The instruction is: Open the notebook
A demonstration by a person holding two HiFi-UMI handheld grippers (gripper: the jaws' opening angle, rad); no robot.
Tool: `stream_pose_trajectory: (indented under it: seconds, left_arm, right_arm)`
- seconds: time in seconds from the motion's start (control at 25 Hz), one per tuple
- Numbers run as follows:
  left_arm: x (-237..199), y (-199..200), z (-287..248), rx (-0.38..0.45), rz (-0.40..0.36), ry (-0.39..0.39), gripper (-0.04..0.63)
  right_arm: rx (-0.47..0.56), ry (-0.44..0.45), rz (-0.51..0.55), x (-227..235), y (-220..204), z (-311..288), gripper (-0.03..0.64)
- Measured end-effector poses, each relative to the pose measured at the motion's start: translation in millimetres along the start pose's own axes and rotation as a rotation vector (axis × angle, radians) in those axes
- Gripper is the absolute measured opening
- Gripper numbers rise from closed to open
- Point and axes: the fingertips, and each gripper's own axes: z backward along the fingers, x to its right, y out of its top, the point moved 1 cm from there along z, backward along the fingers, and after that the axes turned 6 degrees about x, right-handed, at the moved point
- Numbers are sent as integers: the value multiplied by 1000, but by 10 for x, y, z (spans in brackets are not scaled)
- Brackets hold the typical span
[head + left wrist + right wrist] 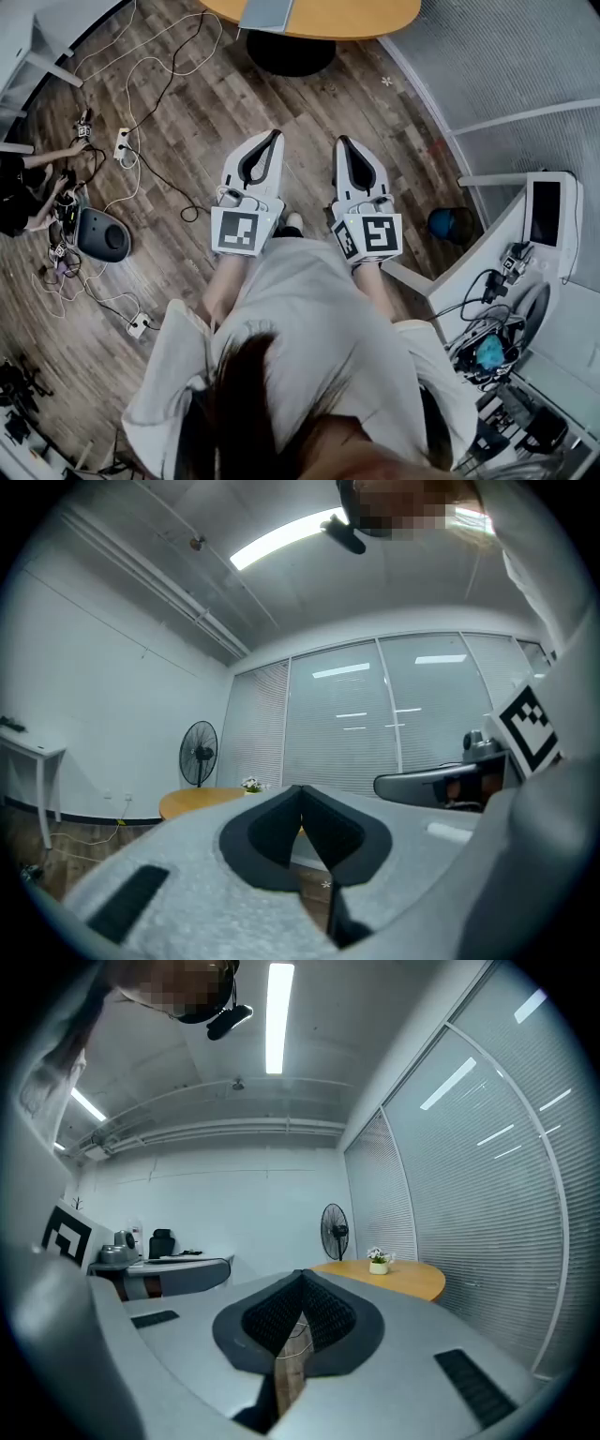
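Both grippers are held level in front of the person, side by side above the wooden floor. My left gripper (275, 134) has its jaws closed tip to tip with nothing between them, and the left gripper view shows its tips (300, 787) meeting. My right gripper (341, 141) is shut and empty too, its tips (300, 1274) touching. On the round orange table (323, 19) ahead lies a flat grey thing (265, 13), cut off by the frame's top edge. I cannot tell whether it is the notebook. Both grippers are well short of the table.
The table stands on a black base (291, 52). Cables and power strips (123, 142) trail over the floor at left, where a person (21, 192) sits. A white desk (525, 272) with equipment stands at right, a blue object (448, 223) beside it. A standing fan (334, 1227) is by the wall.
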Motion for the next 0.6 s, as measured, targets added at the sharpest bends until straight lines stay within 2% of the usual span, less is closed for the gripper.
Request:
stream_pose_trajectory:
  seconds: [0.12,0.44,0.6]
  left_arm:
    - [-14,-16,-18,-1,4,5,17]
    - [58,24,-56,15,12,29,17]
    - [109,3,-53,26,5,47,17]
  right_arm:
    - [-1,-11,-1,32,0,-7,2]
    - [50,55,7,61,100,49,2]
    - [42,62,4,135,45,111,2]
